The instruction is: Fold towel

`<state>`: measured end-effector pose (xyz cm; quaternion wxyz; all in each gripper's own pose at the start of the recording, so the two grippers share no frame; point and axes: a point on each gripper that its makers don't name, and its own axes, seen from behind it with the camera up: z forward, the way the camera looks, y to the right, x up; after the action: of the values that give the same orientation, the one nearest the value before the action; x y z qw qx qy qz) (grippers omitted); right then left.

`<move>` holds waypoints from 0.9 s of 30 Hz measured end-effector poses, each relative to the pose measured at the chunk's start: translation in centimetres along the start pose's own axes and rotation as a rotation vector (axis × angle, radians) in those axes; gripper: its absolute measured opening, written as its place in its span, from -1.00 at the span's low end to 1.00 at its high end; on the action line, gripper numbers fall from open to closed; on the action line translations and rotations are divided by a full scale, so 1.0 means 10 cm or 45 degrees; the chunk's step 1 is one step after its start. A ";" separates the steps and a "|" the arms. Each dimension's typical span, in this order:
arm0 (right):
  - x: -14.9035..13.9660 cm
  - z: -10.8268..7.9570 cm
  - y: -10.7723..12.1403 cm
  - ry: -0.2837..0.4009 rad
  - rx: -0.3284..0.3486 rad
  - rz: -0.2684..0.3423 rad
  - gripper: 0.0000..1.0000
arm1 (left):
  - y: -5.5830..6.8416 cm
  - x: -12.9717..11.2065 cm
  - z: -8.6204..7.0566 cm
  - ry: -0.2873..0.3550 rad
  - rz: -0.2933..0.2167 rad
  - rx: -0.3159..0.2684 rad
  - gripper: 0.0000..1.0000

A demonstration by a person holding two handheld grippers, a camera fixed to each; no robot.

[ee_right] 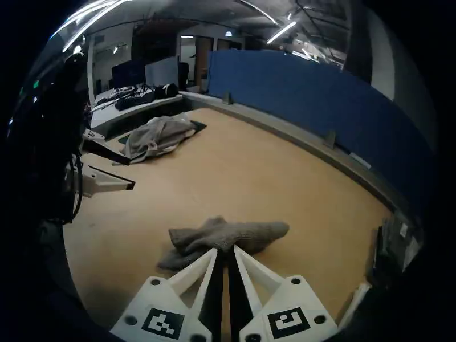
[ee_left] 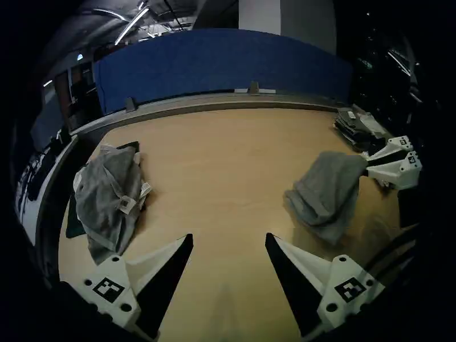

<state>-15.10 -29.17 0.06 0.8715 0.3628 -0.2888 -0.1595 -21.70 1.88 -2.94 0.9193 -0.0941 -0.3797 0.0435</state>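
Observation:
A crumpled grey towel (ee_left: 328, 194) lies on the wooden table (ee_left: 228, 154), to the right in the left gripper view. My right gripper (ee_right: 225, 251) is shut on its near edge, and the cloth (ee_right: 228, 236) bunches just past the fingertips. The same gripper (ee_left: 367, 164) shows white at the towel's far right corner. My left gripper (ee_left: 228, 238) hovers open over bare wood with nothing between its fingers. It appears again (ee_right: 122, 171) at the left of the right gripper view, apart from the towel.
A loose pile of grey towels (ee_left: 108, 199) (ee_right: 157, 137) sits at the table's left end. A stack of folded towels (ee_left: 356, 128) (ee_right: 393, 239) lies at the right end. A blue partition (ee_left: 228, 62) runs along the far edge.

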 end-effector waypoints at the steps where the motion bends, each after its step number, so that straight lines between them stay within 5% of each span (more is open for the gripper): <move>1: 0.06 -0.03 0.01 0.013 0.000 -0.008 -0.92 | 0.01 0.01 0.00 0.003 0.001 -0.001 0.88; 11: 0.38 -0.27 0.02 0.091 0.003 -0.081 -0.92 | 0.09 0.11 0.01 0.027 0.008 -0.013 0.88; 27: 0.51 -0.40 0.15 0.128 -0.024 -0.058 -0.92 | 0.16 0.18 0.02 0.044 0.000 -0.016 0.88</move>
<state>-8.57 -28.48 0.81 0.8844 0.3685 -0.2348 -0.1637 -20.58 3.71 -1.89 0.9252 -0.1006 -0.3639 0.0393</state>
